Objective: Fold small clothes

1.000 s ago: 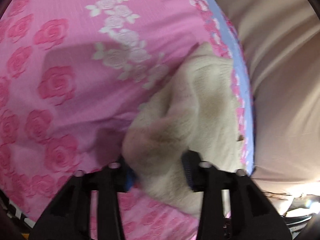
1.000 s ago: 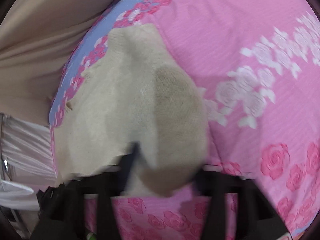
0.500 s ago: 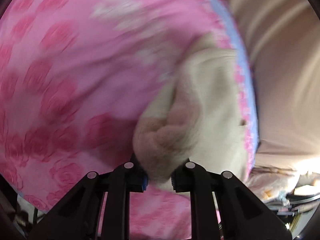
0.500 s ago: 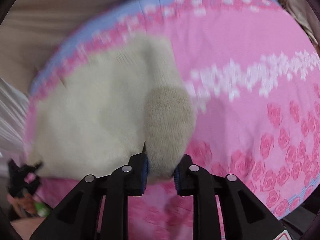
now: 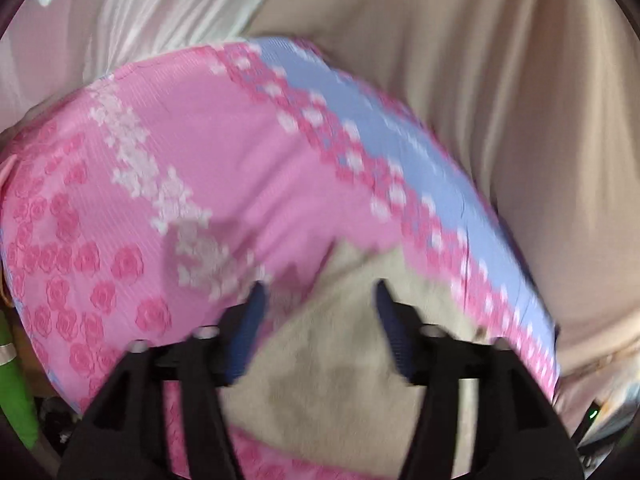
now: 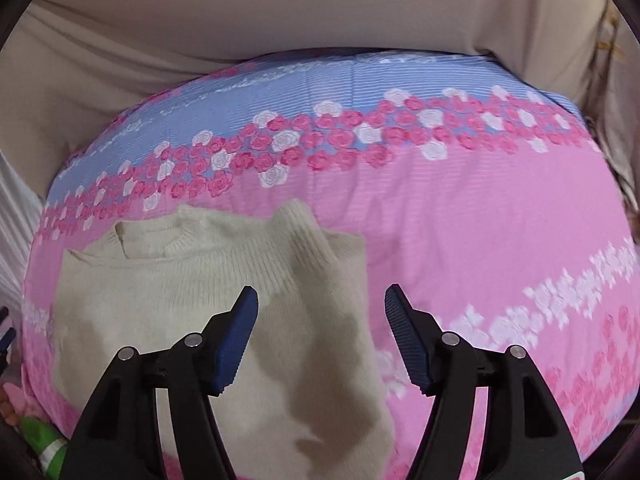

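A small cream knit sweater (image 6: 192,296) lies flat on a pink rose-print bedspread (image 6: 480,232), neck opening toward the far side, one sleeve folded across its body. My right gripper (image 6: 320,300) is open and empty, hovering above the sweater's folded right part. In the left wrist view the sweater (image 5: 340,368) lies below my left gripper (image 5: 318,300), which is open and empty just above it. That view is motion-blurred.
A blue band with roses (image 6: 360,92) edges the bedspread's far side. Beige draped fabric (image 6: 240,20) hangs behind the bed and also shows in the left wrist view (image 5: 500,80). A green object (image 5: 14,400) sits off the bed's left edge.
Both grippers were shut on folds of the sweater; both have opened, let it go and pulled back. The folded part now rests on the sweater's body.
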